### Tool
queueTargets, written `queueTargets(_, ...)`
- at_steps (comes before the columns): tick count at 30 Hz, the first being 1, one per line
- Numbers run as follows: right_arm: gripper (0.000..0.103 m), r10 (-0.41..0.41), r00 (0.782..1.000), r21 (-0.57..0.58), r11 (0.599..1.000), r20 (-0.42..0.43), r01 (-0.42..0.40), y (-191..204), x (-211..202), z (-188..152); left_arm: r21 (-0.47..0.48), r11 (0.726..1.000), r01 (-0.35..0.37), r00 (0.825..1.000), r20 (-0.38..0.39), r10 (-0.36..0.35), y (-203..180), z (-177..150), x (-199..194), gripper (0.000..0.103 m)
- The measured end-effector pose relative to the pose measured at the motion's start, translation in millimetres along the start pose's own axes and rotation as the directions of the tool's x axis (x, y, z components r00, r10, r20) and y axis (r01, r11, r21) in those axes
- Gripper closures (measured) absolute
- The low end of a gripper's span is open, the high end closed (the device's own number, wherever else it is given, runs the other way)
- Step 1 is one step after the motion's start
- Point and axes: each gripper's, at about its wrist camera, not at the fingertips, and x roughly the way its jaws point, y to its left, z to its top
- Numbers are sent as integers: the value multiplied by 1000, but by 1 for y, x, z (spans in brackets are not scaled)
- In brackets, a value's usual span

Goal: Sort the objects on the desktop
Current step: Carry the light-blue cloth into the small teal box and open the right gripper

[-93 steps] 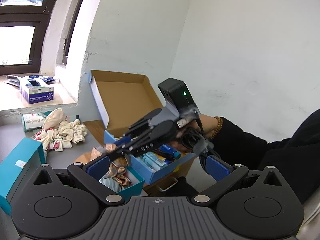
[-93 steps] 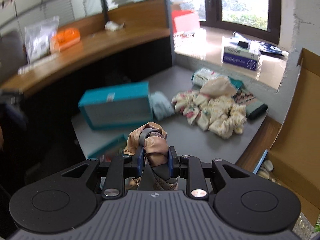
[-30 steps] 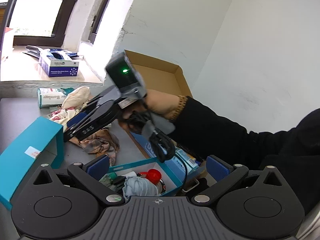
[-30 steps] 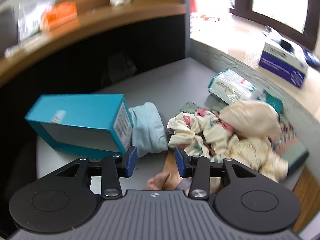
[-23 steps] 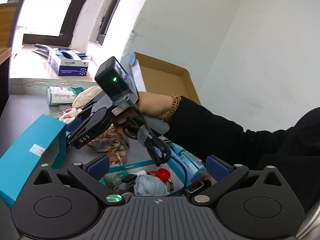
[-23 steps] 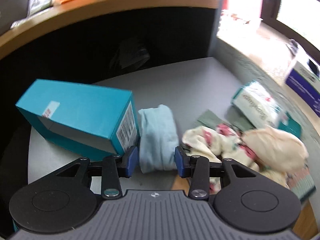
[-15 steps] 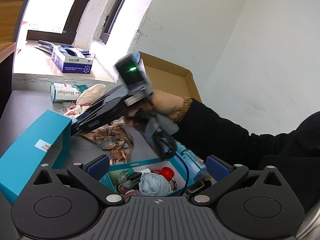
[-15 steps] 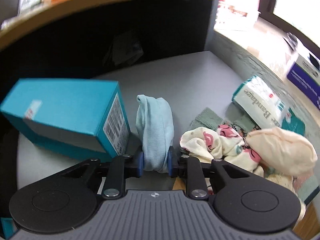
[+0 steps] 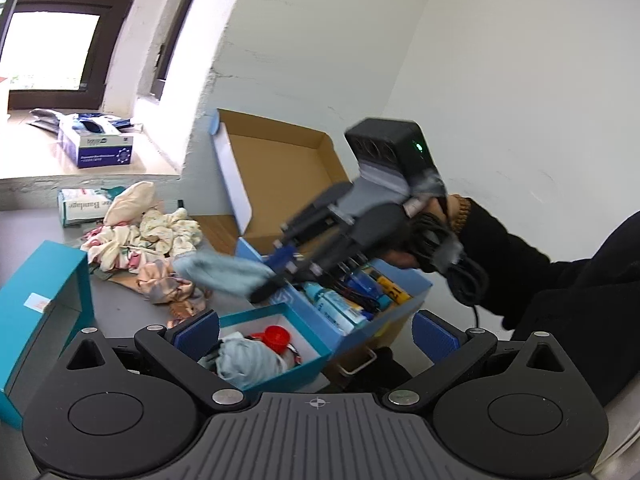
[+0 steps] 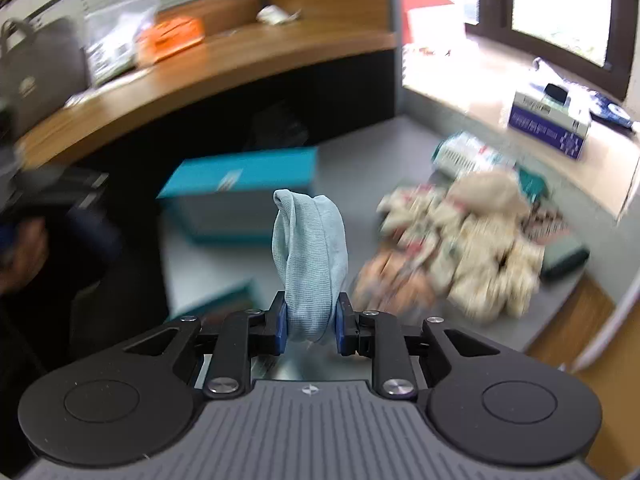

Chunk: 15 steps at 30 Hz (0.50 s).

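Pale blue folded cloth (image 10: 310,256) sits clamped between the pads of your right gripper (image 10: 310,326), lifted clear of the grey bench (image 10: 360,148) and sticking up past the fingertips. Taking the small teal open box (image 9: 276,350) as the landmark: in the left wrist view the cloth hangs just above and behind that box, nearer the pile of floral fabric (image 9: 152,236) than the box's rim. The box already holds another pale blue bundle and a red-capped item. A larger blue box (image 9: 360,296) with tubes and pens stands directly beside it to the right, and a bigger teal carton (image 9: 44,292) lies on the bench to its left. Your left gripper (image 9: 316,334) is spread wide with nothing between its pads, hovering just over the near edge of the small box. The step in hand looks like carrying the cloth to its container. The next move probably calls for bringing the right gripper over the small box's opening, lowering until the cloth is inside the walls, then letting go without snagging the rim.
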Motion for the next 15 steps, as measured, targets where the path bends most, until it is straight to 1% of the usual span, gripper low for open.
queueTargets(5,76,42,992,-17,999,-117,-44,16,-11,-27,19,1000,6,1000,9,-6,-13,-2,-2,0)
queueTargets(8,75,12,983,-53,998,-184,-22,18,-4,-27,30,1000,1,1000,12,-1,-20,-3,-3,0)
queueTargets(10,73,4,978,-88,996,-208,-23,22,0,-24,38,999,-6,1000,9,6,-23,-2,-4,0)
queueTargets(11,67,-2,976,-101,995,-217,-21,25,1,-23,41,999,-9,1000,5,9,-23,-2,-3,0)
queueTargets(12,57,-7,974,-114,993,-226,-19,28,1,-21,43,999,-12,1000,2,12,-24,-2,-3,0)
queueTargets(13,54,-10,973,-124,992,-230,-19,30,1,-21,43,999,-14,1000,-1,14,-23,-2,-3,0)
queueTargets(15,53,-14,972,-144,989,-234,-20,33,-1,-20,34,999,-10,1000,-6,10,-20,-2,0,0)
